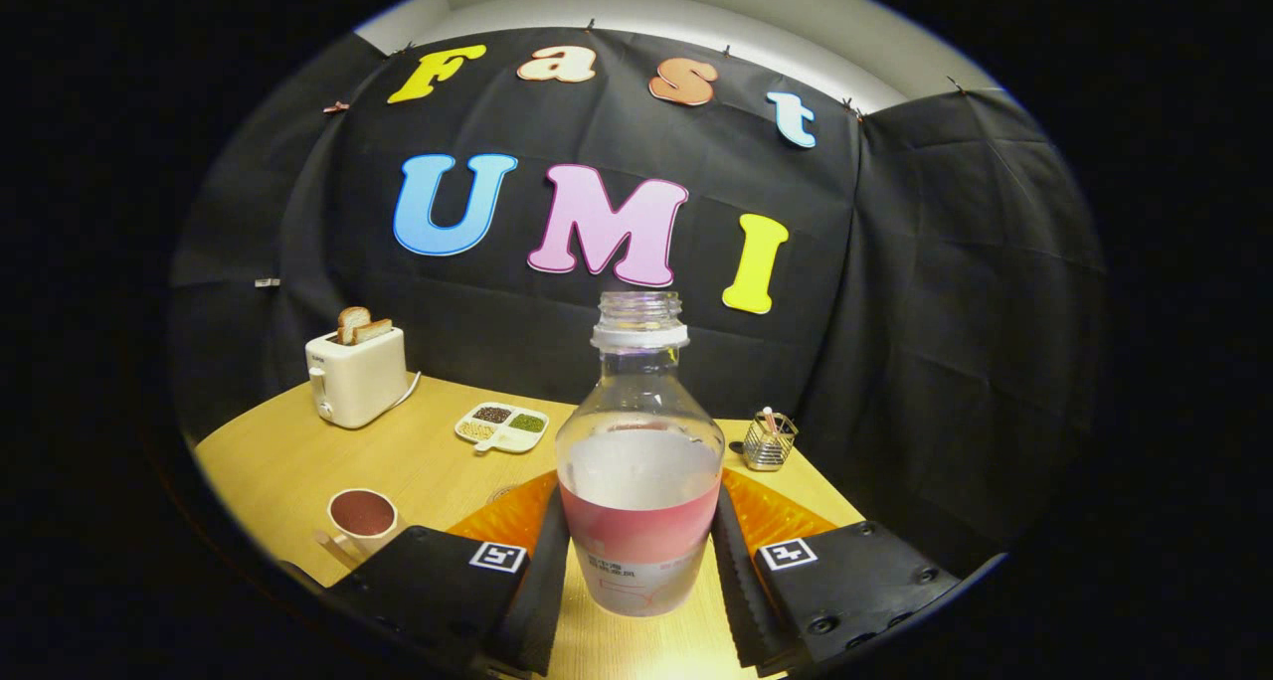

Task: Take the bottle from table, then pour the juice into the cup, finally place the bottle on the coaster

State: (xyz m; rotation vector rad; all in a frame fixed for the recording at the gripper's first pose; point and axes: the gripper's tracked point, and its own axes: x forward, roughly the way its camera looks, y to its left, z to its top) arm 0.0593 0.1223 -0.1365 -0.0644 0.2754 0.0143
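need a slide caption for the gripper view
Gripper shut on the uncapped bottle, upright above the table; cup waits beside it.

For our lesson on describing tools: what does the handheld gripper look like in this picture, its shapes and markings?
The gripper has two broad, flat finger blocks. Each carries a square black-and-white tag marker on top, and the inner faces of the fingers are ribbed. Round screw heads show on one block.
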